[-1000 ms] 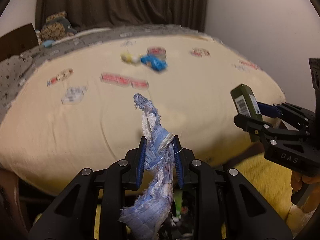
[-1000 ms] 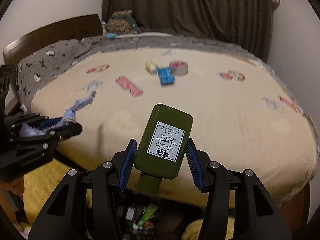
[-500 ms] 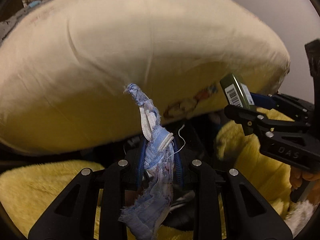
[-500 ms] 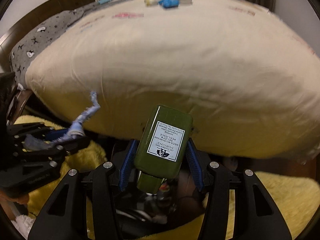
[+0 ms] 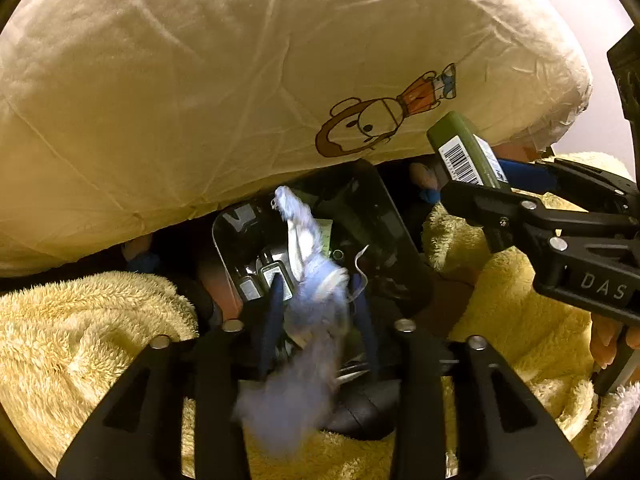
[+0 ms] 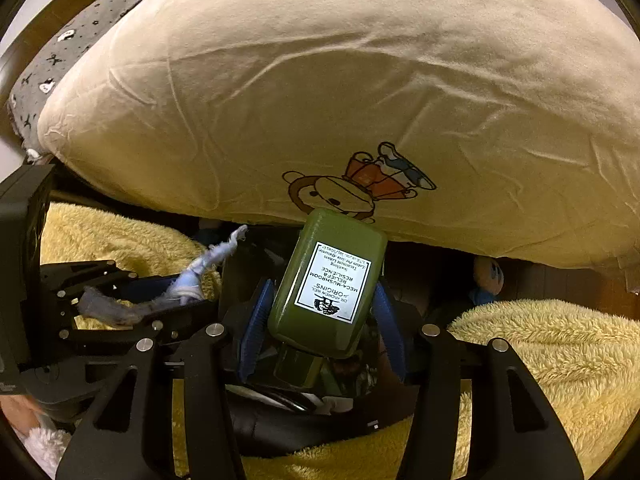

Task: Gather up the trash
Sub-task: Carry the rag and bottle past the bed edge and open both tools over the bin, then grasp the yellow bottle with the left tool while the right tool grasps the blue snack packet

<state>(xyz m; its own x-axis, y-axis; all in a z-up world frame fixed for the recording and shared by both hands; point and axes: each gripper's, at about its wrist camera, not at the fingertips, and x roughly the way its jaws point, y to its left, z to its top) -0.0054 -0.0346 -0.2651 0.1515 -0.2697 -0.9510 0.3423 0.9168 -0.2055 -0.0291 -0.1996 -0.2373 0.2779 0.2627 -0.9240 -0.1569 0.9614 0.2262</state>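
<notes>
A frayed pale blue rag [image 5: 316, 304] hangs blurred between the fingers of my left gripper [image 5: 320, 316]. Its jaws are opening and the pads stand clear of the cloth. The rag [image 6: 200, 268] also shows in the right wrist view, lying across the left gripper [image 6: 188, 292]. My right gripper [image 6: 322, 320] is shut on a green bottle [image 6: 328, 280] with a white label, slightly tilted, cap downward. Both grippers point steeply down over a black trash bin [image 5: 384, 216] that holds several items. The bottle [image 5: 464, 148] and the right gripper [image 5: 480, 184] sit at the right of the left wrist view.
The bed's edge, under a cream blanket [image 5: 240, 80] with a cartoon bear print [image 5: 384, 120], overhangs the bin's far side. Yellow fleece [image 5: 80, 340] lies on both sides of the bin. A small blue and yellow thing [image 6: 486, 276] lies under the bed.
Both grippers sank from above the bed and tilted down over the bin beside it. The left jaws spread apart and the rag came loose. The bottle stays gripped.
</notes>
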